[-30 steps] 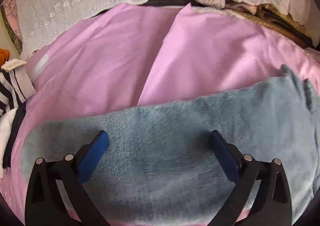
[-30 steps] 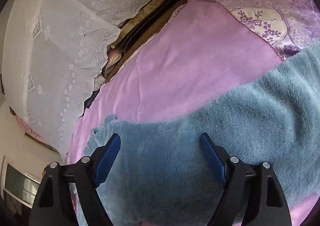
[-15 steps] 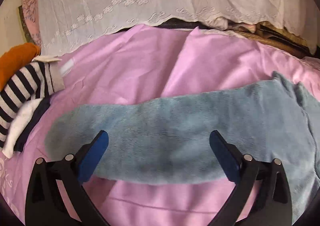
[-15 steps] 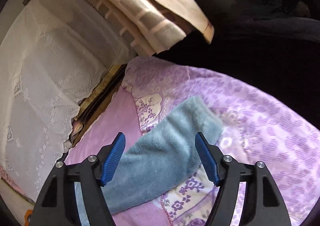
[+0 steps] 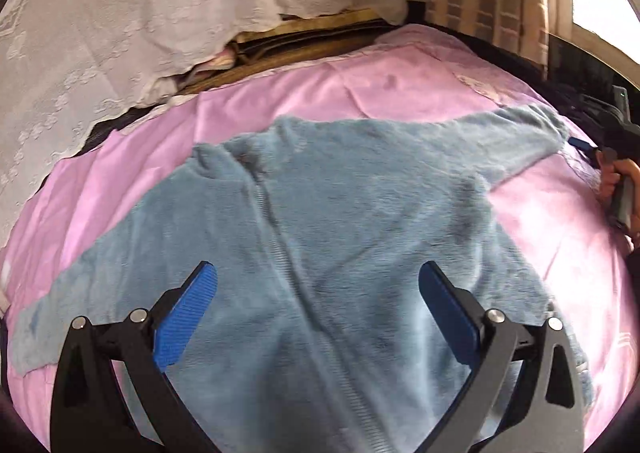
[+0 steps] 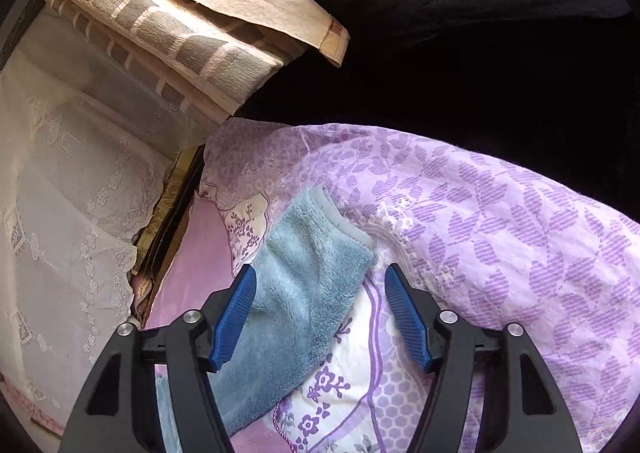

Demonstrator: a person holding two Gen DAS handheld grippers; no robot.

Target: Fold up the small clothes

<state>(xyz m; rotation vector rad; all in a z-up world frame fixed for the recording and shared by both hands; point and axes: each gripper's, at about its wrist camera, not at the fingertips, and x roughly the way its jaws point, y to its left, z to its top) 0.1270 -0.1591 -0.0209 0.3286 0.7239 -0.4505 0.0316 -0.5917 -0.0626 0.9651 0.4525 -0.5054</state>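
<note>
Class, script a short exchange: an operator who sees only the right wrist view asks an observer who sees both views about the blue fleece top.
Operator: I see only a blue cuff. What is it part of?
Observer: A fleece top with a zip, spread out on the pink sheet, sleeves out to both sides.
Operator: Is the left gripper holding it?
Observer: No, it hovers open over the body with nothing between its pads.

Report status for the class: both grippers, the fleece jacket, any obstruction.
Left gripper open above the blue fleece jacket, empty. Right gripper open, jaws just closing around the sleeve cuff, not yet pinched. Jacket spread on pink sheet. No obstruction seen.
</note>
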